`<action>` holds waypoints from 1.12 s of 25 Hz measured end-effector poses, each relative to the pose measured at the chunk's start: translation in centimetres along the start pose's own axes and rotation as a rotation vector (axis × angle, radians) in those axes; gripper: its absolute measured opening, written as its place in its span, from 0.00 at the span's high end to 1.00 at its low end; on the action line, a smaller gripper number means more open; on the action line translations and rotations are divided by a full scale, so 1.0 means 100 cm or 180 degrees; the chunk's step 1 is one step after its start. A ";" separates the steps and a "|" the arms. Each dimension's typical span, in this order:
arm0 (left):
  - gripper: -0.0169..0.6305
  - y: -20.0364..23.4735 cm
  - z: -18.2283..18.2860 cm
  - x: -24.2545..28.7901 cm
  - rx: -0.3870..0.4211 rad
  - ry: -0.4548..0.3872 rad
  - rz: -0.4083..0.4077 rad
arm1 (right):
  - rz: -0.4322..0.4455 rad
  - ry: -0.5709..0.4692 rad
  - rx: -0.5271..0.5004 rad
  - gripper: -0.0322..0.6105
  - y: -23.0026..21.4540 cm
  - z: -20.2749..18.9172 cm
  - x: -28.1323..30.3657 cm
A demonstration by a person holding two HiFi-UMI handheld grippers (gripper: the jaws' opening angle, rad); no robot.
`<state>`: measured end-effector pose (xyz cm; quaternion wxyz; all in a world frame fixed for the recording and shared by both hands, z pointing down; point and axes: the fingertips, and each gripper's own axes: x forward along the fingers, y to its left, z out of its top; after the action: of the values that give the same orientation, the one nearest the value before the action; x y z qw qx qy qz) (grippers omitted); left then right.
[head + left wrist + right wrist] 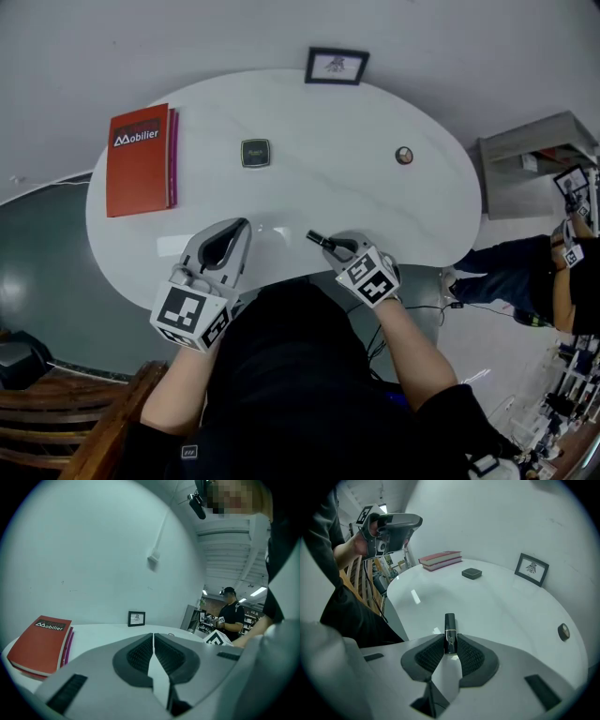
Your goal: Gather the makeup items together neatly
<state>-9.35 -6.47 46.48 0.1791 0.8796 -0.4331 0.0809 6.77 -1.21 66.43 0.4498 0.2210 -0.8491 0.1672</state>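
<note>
The right gripper (450, 645) is closed on a black lipstick tube (450, 629); the tube sticks out past the jaw tips, above the near edge of the white table (328, 192). The left gripper (153, 641) is closed with nothing between its jaws. From the person, a dark square compact (255, 153) lies at 11 o'clock. A small round item (404, 156) lies at 1 o'clock, well apart from the compact. A red book (141, 159) lies at 10 o'clock.

The red book (141, 159), at ten o'clock on the surface (375, 211), reads "Mobilier" in white beside a small logo. The black tube (450, 637) and the dark square compact (255, 153) at twelve o'clock carry print too fine to read.
</note>
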 end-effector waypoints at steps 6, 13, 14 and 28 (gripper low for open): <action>0.94 0.007 0.016 -0.008 0.0026 -0.0077 -0.0071 | -0.0153 -0.0086 0.0086 0.80 -0.009 0.029 -0.024; 0.94 0.020 0.018 -0.008 -0.0055 -0.0065 -0.0098 | -0.0257 -0.0038 0.0147 0.80 -0.021 0.034 -0.020; 0.94 0.020 0.017 -0.007 -0.0076 -0.0055 -0.0107 | -0.0251 -0.0017 0.0157 0.80 -0.020 0.033 -0.018; 0.94 0.038 0.028 0.018 -0.0104 -0.0021 -0.0017 | -0.0302 -0.0199 0.0202 0.80 -0.069 0.069 -0.013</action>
<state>-11.28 -10.98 45.40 0.1923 0.8780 -0.4326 0.0704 6.31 -10.12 62.22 0.4232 0.2803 -0.8456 0.1655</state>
